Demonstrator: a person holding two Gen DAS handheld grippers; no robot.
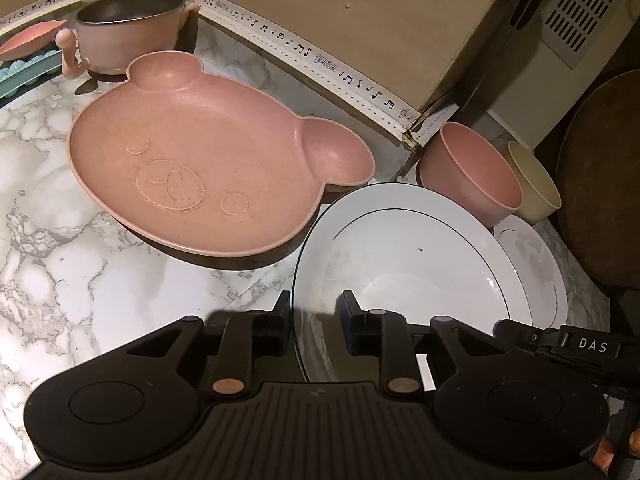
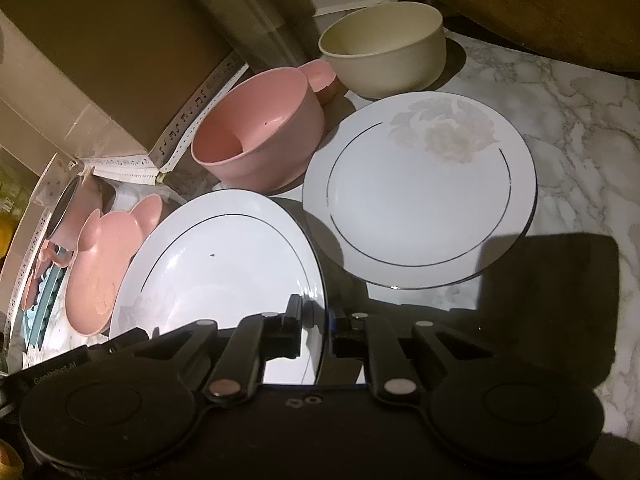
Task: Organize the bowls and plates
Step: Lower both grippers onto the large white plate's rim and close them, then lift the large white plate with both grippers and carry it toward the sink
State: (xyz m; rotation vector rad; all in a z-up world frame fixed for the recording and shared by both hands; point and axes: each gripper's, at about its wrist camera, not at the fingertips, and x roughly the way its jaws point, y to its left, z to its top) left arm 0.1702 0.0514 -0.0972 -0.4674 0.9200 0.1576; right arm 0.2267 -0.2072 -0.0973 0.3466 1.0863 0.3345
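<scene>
The left wrist view shows our left tongs (image 1: 314,312) at the bottom centre of the frame, their two black fingers set on either side of the near rim of a white plate (image 1: 408,264). One finger lies outside the rim and one inside, clamped on it. This plate is tilted, its far edge overlapping a second white plate (image 1: 536,256) that lies flat at the right. To the upper left sits a pink bear-shaped plate (image 1: 200,172) on the marble bench (image 1: 60,272). At the top left stands a pink pot with a steel lining (image 1: 128,32). Right of centre a pink bowl (image 1: 472,176) leans beside a cream bowl (image 1: 532,184).

In the right wrist view our right tongs (image 2: 316,316) are at the bottom centre, closed on the right-hand rim of the same tilted white plate (image 2: 216,268), which fills the lower left of the frame. The flat white plate (image 2: 420,192), printed with a pale flower, lies at centre right, just beside it. Above them the pink bowl (image 2: 256,128) tips on its side, and the cream bowl (image 2: 384,48) stands upright at the top. The bear-shaped plate (image 2: 100,264) shows at the left edge.

We hold one plate with both tongs, by opposite edges.
</scene>
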